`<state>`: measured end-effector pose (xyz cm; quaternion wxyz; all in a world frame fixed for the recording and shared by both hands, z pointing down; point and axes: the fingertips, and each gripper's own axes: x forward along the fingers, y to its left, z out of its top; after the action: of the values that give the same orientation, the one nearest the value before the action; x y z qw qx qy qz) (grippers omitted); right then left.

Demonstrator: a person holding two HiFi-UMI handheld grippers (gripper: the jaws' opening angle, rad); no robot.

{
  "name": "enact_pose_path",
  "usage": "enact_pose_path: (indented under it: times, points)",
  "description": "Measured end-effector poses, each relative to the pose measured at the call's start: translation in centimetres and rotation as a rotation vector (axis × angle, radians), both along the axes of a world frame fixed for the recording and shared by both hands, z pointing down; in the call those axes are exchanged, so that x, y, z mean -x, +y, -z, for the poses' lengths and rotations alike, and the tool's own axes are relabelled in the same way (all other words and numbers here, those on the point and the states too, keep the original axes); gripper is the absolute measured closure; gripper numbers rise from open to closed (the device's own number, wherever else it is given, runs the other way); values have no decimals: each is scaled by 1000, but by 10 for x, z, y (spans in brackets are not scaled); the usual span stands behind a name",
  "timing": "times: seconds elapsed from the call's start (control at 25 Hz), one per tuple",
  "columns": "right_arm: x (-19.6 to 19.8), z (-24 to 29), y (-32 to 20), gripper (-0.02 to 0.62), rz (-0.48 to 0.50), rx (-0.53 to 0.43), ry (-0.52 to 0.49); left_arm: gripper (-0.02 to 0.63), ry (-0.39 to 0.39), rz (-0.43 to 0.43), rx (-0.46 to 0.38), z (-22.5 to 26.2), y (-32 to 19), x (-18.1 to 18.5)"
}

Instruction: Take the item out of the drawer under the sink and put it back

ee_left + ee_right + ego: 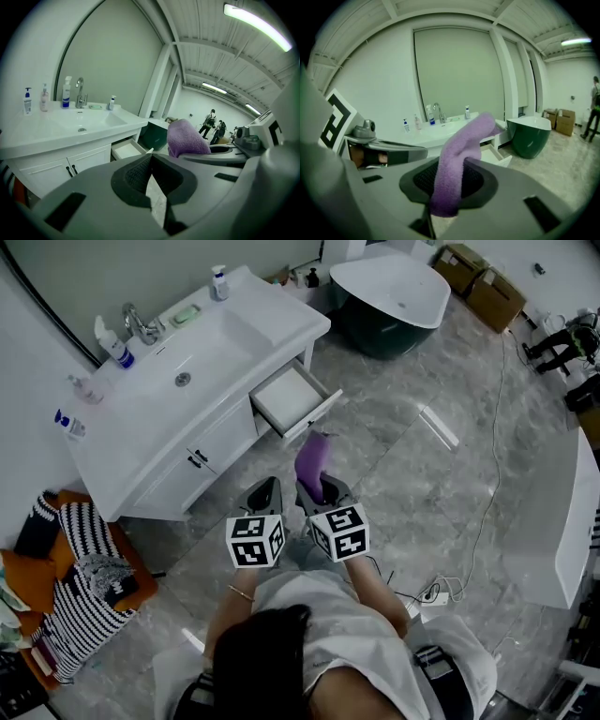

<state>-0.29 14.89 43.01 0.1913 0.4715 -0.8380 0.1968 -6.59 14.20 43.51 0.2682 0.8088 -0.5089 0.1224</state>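
A purple towel (311, 461) sticks up and forward out of my right gripper (320, 491), whose jaws are shut on its lower end. It fills the middle of the right gripper view as a fuzzy roll (461, 145) between the pads. My left gripper (265, 495) hangs just to its left with its jaw tips together (151, 156) and nothing in them. Ahead, the drawer (292, 399) under the white sink counter (281, 324) stands pulled out, its white inside (124, 149) bare. Both grippers are over the floor, short of the drawer.
Bottles and a tap (141, 326) line the sink's back edge. A dark green bathtub (392, 294) stands to the right of the vanity. Striped cloth on an orange seat (80, 568) lies at left. A cable (487, 493) runs over the marble floor. People (213, 123) stand far off.
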Motion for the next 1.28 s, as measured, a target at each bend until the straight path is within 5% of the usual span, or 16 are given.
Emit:
enact_pose_path:
  times: [0.44, 0.64, 1.28]
  points:
    - [-31, -6, -54, 494, 76, 10, 0, 601, -8, 65, 6, -7, -50, -33]
    - [-45, -11, -70, 494, 101, 14, 10, 601, 79, 115, -9, -2, -76, -50]
    - [-61, -19, -79, 494, 123, 28, -1, 601, 3, 175, -5, -11, -82, -53]
